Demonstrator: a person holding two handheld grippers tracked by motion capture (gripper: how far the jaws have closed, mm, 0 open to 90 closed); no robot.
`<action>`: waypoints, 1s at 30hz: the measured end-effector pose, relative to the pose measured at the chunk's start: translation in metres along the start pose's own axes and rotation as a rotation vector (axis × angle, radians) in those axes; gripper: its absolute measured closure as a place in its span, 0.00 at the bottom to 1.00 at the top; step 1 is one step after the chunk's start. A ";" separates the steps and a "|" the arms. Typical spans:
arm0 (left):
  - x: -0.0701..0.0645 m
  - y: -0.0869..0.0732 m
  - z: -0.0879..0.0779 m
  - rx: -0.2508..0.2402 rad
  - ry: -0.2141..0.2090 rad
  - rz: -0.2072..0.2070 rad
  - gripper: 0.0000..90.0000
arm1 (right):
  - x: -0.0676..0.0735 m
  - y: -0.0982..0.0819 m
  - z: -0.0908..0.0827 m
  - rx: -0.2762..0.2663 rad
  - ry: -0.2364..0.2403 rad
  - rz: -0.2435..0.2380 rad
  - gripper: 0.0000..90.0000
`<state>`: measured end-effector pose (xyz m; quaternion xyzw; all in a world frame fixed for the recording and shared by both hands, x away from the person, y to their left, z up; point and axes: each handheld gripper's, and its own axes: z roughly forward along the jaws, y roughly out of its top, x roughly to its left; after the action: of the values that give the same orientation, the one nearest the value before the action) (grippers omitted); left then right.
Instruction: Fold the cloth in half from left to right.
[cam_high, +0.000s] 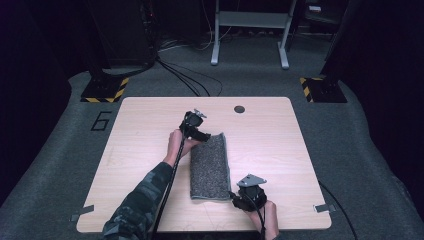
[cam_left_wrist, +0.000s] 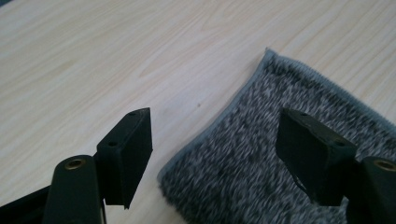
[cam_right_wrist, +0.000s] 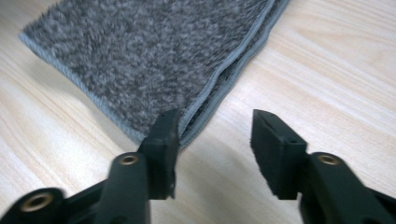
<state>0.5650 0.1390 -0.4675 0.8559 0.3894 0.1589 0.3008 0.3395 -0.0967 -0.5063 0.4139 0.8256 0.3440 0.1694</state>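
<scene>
From above, my folded grey towel (cam_high: 210, 167) lies lengthwise mid-worktop (cam_high: 150, 120), left gripper (cam_high: 201, 136) at its far corner, right gripper (cam_high: 235, 199) at its near one, likely after laying down a fold. Along the left gripper (cam_left_wrist: 215, 149), jaws gape, holding nothing, one over the cloth. Along the right gripper (cam_right_wrist: 215, 144), jaws stand apart, empty, beside the doubled hem. No containers.

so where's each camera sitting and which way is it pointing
High view: fixed above the person's side, facing forward and down on the table; forearms, left gripper and right gripper show.
Left gripper view: rides that gripper, looking along its open jaws at a corner of the folded grey towel.
Right gripper view: along its open jaws at the towel's layered edges.
All share the towel.
</scene>
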 end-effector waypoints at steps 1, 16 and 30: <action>0.003 -0.004 -0.001 0.001 -0.001 -0.005 0.29 | -0.003 0.001 -0.002 -0.003 0.005 0.004 0.52; 0.022 -0.032 0.000 0.014 -0.021 -0.063 0.23 | -0.053 0.066 0.029 -0.039 0.057 0.006 0.26; 0.012 -0.048 0.013 0.062 0.010 -0.051 0.21 | -0.039 0.091 0.095 0.116 -0.017 -0.100 0.20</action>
<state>0.5525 0.1678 -0.5077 0.8539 0.4173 0.1432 0.2760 0.4682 -0.0487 -0.5087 0.3841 0.8624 0.2832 0.1690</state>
